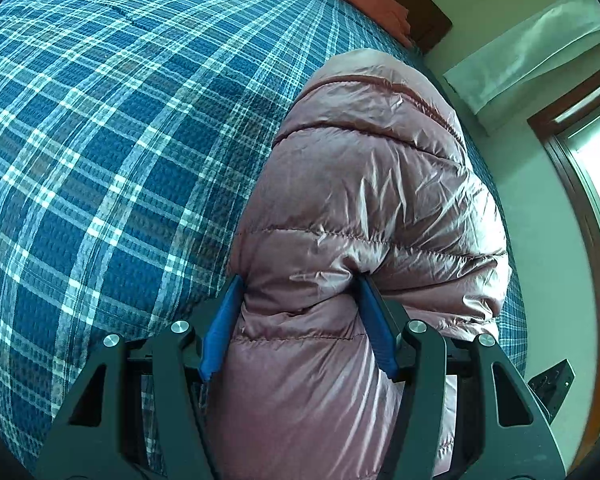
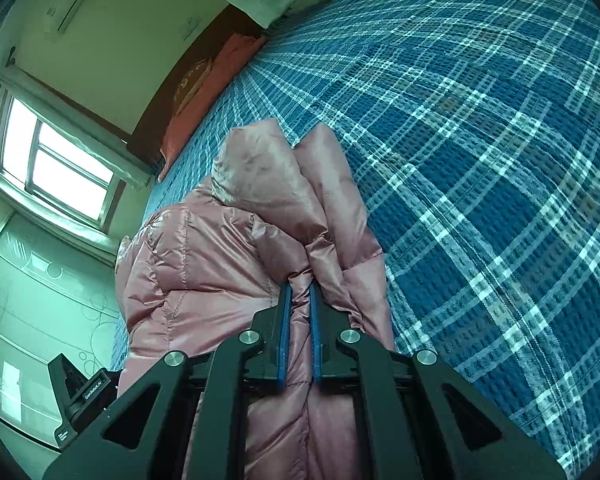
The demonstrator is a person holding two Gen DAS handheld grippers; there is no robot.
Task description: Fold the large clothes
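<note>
A shiny pink quilted down jacket (image 1: 364, 184) lies bunched on the blue plaid bed cover (image 1: 100, 140). My left gripper (image 1: 300, 282) is shut on a thick puffy fold of it, its blue pads wide apart around the bulk. In the right wrist view the same jacket (image 2: 204, 256) shows its hood pointing toward the headboard. My right gripper (image 2: 299, 288) is shut on a thinner fold of the jacket, pads nearly together. The other gripper's black body (image 2: 80, 396) shows at lower left.
The plaid bed cover (image 2: 480, 160) spreads widely beside the jacket. A red pillow (image 2: 204, 92) and dark headboard (image 1: 416, 4) lie at the bed's far end. A window (image 2: 56, 160) and wardrobe are beyond the bed edge.
</note>
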